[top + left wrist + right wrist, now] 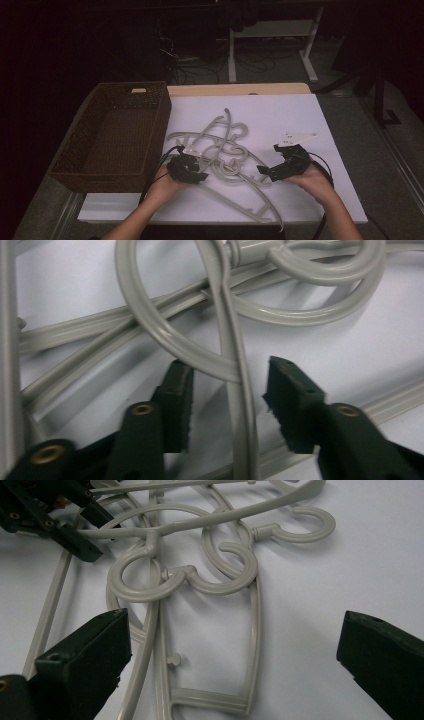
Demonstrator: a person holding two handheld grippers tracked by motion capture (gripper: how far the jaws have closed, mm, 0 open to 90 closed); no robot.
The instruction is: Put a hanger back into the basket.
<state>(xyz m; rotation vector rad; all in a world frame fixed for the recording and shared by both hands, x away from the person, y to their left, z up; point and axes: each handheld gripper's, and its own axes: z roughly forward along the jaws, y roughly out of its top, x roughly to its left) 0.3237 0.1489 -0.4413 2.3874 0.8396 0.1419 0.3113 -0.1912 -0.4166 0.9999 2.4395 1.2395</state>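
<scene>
Several grey plastic hangers (220,150) lie tangled on the white tabletop (300,120). My left gripper (197,175) sits low at the pile's left edge. In the left gripper view its jaws (229,370) straddle one thin hanger arm (239,410), with a small gap at each pad, so nothing is pinched. My right gripper (265,172) is at the pile's right side. In the right gripper view it (234,625) stands wide open above the hanger hooks (210,580), touching none of them. The left gripper (95,530) shows at that view's top left, on a hanger arm.
A dark woven basket (165,122) stands at the left of the table, close beside the left gripper, with nothing inside. A long hanger arm (260,200) reaches toward the table's near edge. Beyond the table are cables and desk legs on a dark floor.
</scene>
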